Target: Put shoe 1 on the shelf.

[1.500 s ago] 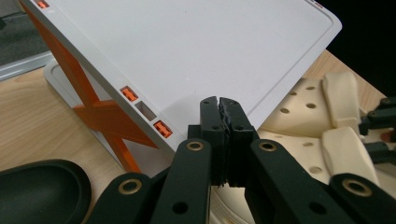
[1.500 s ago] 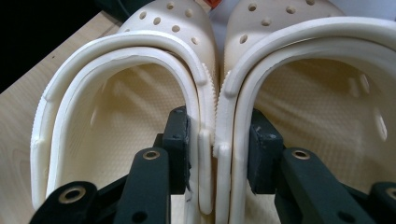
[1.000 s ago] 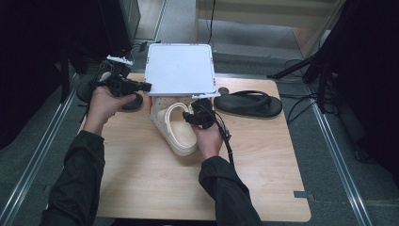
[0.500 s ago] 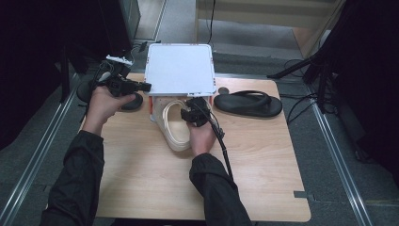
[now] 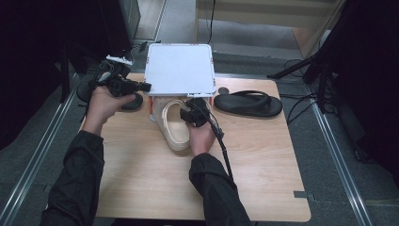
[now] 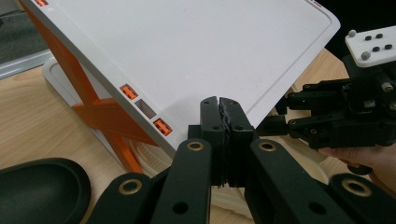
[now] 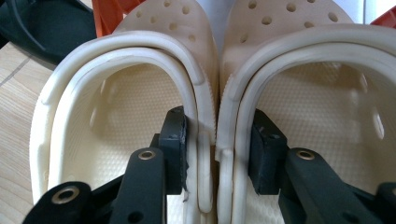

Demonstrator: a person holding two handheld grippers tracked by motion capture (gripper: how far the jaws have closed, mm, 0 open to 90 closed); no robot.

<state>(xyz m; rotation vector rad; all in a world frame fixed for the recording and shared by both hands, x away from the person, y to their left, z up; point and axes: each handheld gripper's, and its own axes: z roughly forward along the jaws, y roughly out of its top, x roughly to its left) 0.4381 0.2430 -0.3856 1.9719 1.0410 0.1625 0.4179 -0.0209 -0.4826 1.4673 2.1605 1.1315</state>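
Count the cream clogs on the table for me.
2. One cream clog and its mate lie side by side at the middle of the table, inner walls touching, toes under the white stand. More could be hidden beneath it.

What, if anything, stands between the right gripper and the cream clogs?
Nothing visible does. The right gripper straddles the two touching inner walls of the clogs, one jaw inside each clog, and both pads look pressed against those walls. Its jaws have just been opening, with the walls between them.
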